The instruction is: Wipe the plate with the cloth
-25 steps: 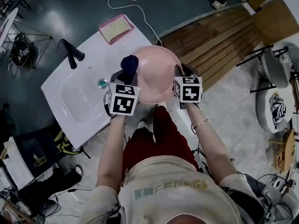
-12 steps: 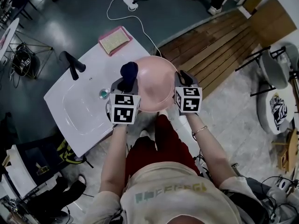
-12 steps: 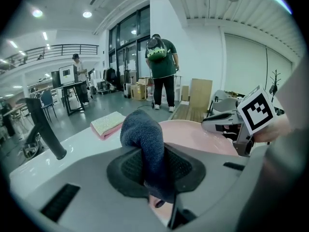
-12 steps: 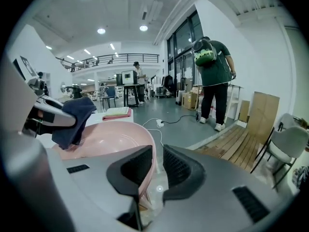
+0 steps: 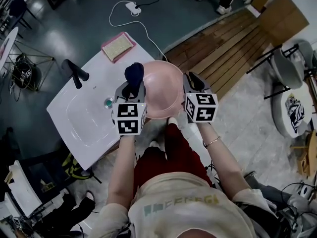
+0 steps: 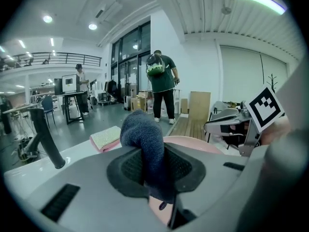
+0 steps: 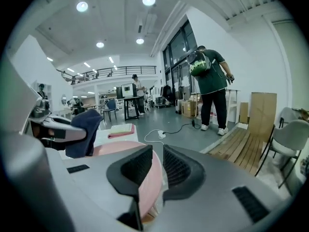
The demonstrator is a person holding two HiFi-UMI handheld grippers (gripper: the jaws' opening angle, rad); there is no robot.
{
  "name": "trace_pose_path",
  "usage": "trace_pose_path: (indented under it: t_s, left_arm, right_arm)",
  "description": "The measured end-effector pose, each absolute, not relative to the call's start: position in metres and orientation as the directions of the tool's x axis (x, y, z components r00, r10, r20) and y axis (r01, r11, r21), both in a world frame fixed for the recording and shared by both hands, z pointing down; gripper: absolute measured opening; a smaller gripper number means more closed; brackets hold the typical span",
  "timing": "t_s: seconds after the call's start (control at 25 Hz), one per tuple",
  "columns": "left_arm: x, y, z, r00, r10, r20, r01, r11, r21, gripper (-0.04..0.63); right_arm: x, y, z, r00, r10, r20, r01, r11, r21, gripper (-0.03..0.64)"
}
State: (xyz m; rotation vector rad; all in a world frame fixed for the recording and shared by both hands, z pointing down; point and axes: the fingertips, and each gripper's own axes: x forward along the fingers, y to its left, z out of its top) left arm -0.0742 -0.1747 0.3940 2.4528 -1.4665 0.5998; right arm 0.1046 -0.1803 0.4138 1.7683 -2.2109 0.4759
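Left gripper (image 6: 155, 167): jaws clamped on dk-blue cloth (image 6: 140, 134), which bulges up above the pads. Pink plate (image 6: 192, 141) rim just behind cloth. Left bkgd: black faucet (image 6: 46, 137), pink-edged sponge (image 6: 106, 138) on white counter (image 6: 79, 148). Far back: person w/ backpack (image 6: 161, 81).

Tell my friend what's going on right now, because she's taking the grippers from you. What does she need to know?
Left gripper: shut on the dark blue cloth, which bulges up above the jaws.
Right gripper: shut on the rim of the pink plate, held at the corner of the white sink.
The cloth is at the plate's left edge; I can't tell whether they touch.
Done: both things are picked up.
Left: wipe the plate. How much has been wiped doesn't show.
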Motion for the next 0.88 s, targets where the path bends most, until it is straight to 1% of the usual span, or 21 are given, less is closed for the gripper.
trace_pose_path:
  t_s: [0.28, 0.48, 0.88]
  left_arm:
    - [-0.071, -0.165, 0.368, 0.450, -0.813, 0.370, -0.869, -0.494, -0.028, 0.080]
    - [-0.072, -0.150, 0.358, 0.472, -0.813, 0.342, -0.861, -0.508, -0.018, 0.080]
    - [-0.070, -0.120, 0.336, 0.515, -0.809, 0.284, -0.843, -0.538, -0.006, 0.080]
  right_arm:
    - [0.101, -0.157, 0.372, -0.238, -0.921, 0.309, -0.969, 0.207, -0.132, 0.067]
    - [0.097, -0.134, 0.352, -0.236, -0.938, 0.254, -0.970, 0.212, -0.121, 0.067]
    - [0.096, -0.093, 0.326, -0.217, -0.955, 0.201, -0.975, 0.201, -0.098, 0.046]
